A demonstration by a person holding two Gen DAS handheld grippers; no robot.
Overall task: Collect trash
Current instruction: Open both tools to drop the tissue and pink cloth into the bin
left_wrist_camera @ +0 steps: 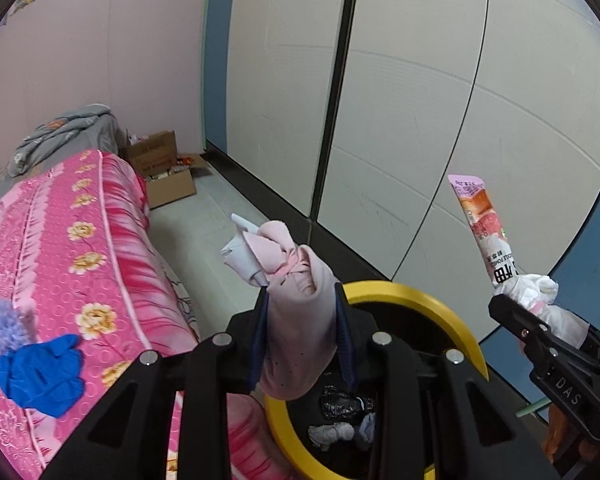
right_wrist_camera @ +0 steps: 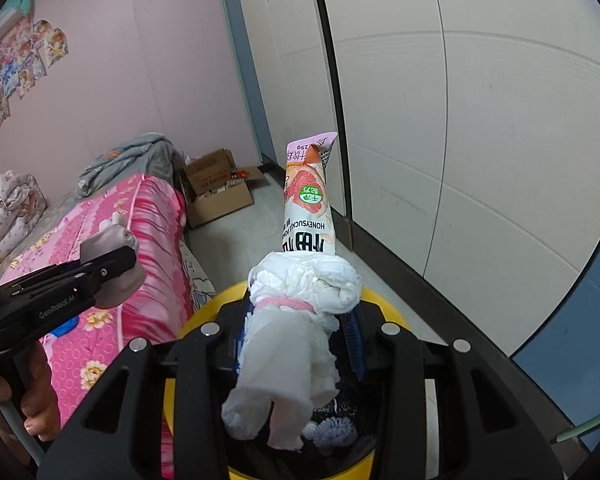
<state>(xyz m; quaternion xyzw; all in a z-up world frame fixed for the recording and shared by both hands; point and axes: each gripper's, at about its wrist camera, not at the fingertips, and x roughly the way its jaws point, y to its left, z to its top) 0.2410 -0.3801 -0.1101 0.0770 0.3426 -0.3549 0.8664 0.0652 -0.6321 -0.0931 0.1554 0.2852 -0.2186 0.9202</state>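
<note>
My left gripper (left_wrist_camera: 300,304) is shut on a pale pink cloth bundle (left_wrist_camera: 296,332) with white paper tucked into its top. It hangs over a black trash bin with a yellow rim (left_wrist_camera: 440,304). Crumpled tissues (left_wrist_camera: 332,434) and dark foil lie in the bin. At the right edge, my right gripper (left_wrist_camera: 548,320) holds a white tissue wad and a pink-orange snack wrapper (left_wrist_camera: 480,224). In the right wrist view the right gripper (right_wrist_camera: 300,332) is shut on the tissue wad (right_wrist_camera: 296,360), the wrapper (right_wrist_camera: 308,200) stands up from it, and the bin rim (right_wrist_camera: 216,304) lies below. The left gripper (right_wrist_camera: 116,264) shows at left.
A bed with a pink flowered cover (left_wrist_camera: 80,240) runs along the left, touching the bin. A blue glove (left_wrist_camera: 40,372) and a purple fluffy item (left_wrist_camera: 8,324) lie on it. Open cardboard boxes (left_wrist_camera: 164,176) stand on the floor beyond. White panelled doors (left_wrist_camera: 420,120) line the right.
</note>
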